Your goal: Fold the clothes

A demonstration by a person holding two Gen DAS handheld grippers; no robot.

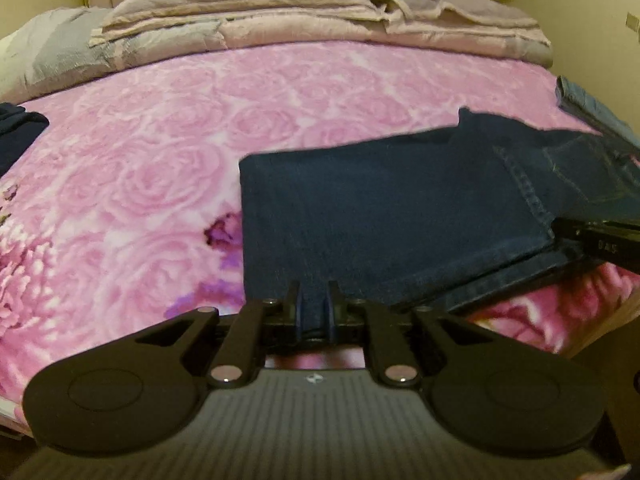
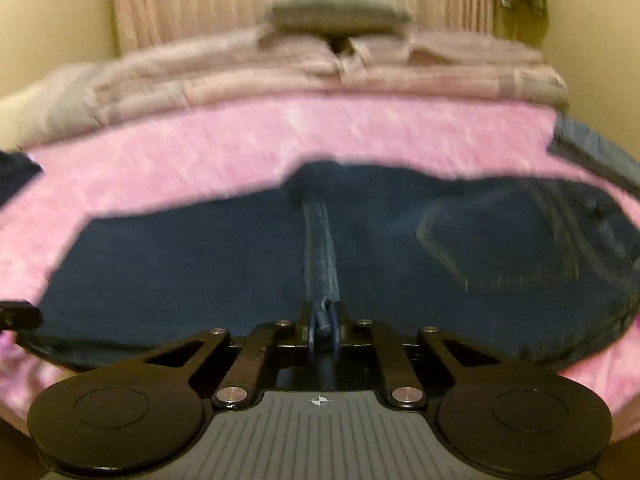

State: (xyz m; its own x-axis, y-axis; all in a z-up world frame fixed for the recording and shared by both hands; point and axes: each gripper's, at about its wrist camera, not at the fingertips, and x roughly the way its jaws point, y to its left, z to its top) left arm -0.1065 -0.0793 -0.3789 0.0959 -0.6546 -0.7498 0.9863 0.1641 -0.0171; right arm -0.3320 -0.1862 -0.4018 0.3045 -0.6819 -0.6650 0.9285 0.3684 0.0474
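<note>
The jeans lie on the pink bed. Left tongs and right tongs each pinch their near edge. Denim looks heavy, thick and floppy; grab edges.

Both wrist cams sit low and close over the bed's near edge, angled down toward the headboard end; both catch the same jeans and folded quilts.
</note>
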